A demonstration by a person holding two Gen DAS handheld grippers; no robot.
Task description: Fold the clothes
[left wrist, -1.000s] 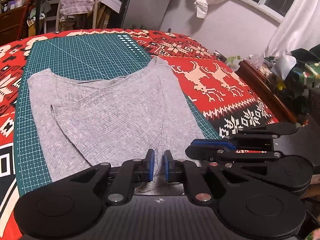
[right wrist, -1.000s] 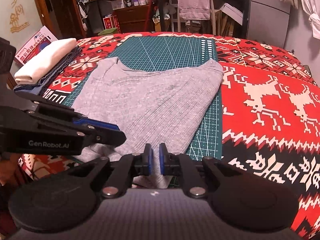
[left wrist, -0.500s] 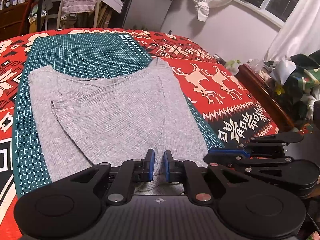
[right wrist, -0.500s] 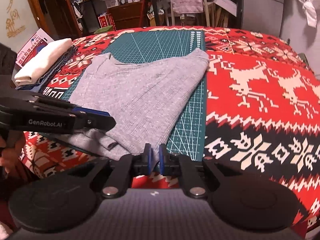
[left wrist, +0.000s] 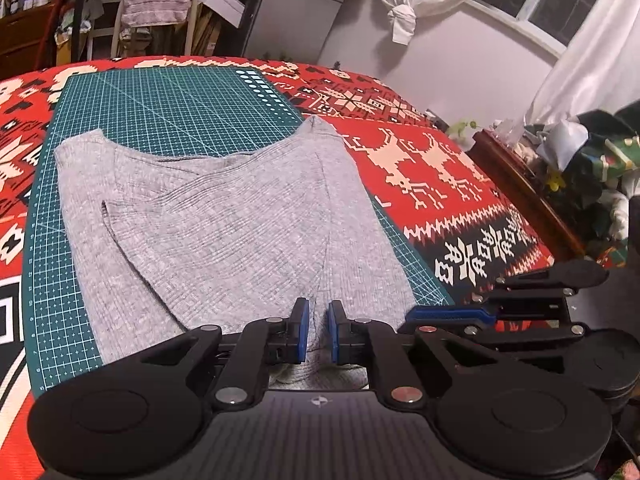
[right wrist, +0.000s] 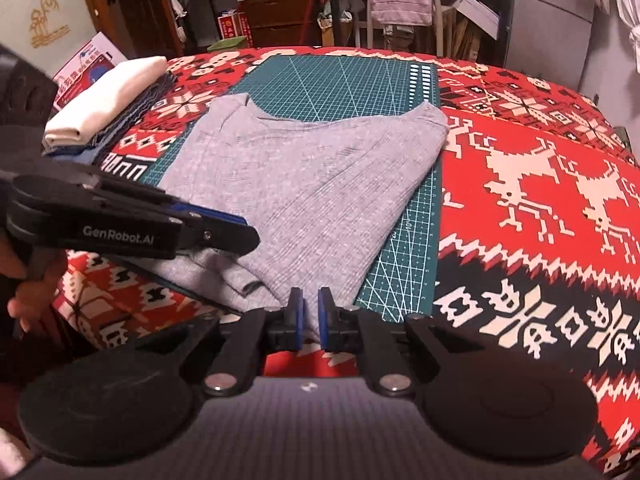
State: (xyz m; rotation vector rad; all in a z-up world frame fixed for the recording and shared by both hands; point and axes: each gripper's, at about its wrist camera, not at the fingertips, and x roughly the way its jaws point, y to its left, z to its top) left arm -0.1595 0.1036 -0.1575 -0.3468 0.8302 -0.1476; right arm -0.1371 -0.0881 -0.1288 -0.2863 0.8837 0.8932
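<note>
left gripper (left wrist: 318,330): you pinch the grey top (left wrist: 240,232) hem, near mat (left wrist: 168,112) edge.
right gripper (right wrist: 311,318): pinches hem too, ready to fold.

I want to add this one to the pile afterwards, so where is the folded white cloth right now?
In the right wrist view, the folded white cloth lies at the far left, atop darker folded fabrics on the red patterned blanket, left of the green cutting mat.

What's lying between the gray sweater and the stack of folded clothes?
Right wrist view: a green cutting mat strip and bare red patterned cloth separate gray sweater from folded stack.
</note>
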